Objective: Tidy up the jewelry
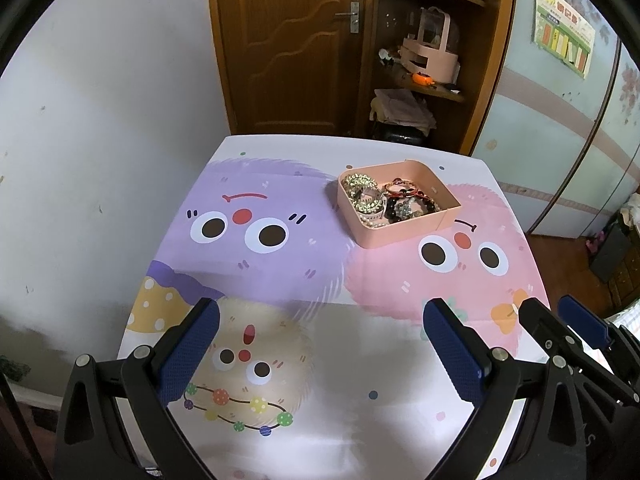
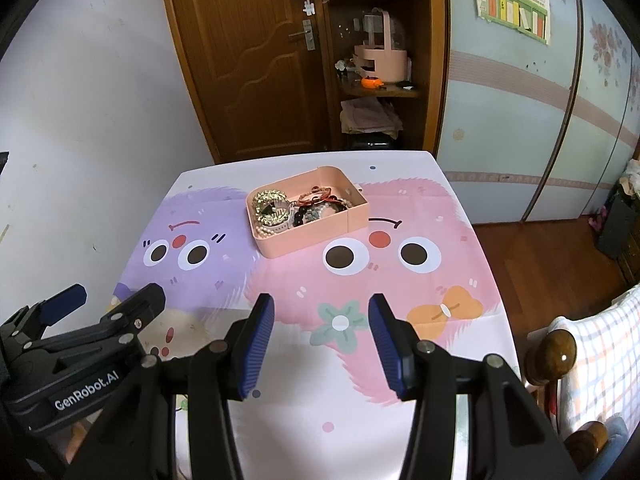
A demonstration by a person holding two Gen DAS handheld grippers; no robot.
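We are holding both grippers low over the near edge of the bench (image 1: 360,420), which is wearing a cartoon-monster cloth. Left gripper (image 1: 320,312): jaws released, spread wide, gripping nothing. Right gripper (image 2: 321,308): jaws also released, a narrower gap, nothing between the blue pads (image 2: 256,344). From the right wrist view we are seeing the left gripper just beside ours, to the left.

The pink tray (image 1: 400,236) is sitting toward the far side of the bench, straddling the purple and pink monsters, well apart from both grippers. Inside it the jewelry is lying in a heap: a gold sparkly bangle (image 1: 358,184) at the left, a red-orange bracelet (image 1: 400,189) behind, dark beads (image 1: 394,209) in the middle, a pearl strand (image 2: 267,232) along the near wall.

Beyond the bench, a wooden door (image 1: 288,48) and corner shelves holding a pink organizer (image 1: 430,54).
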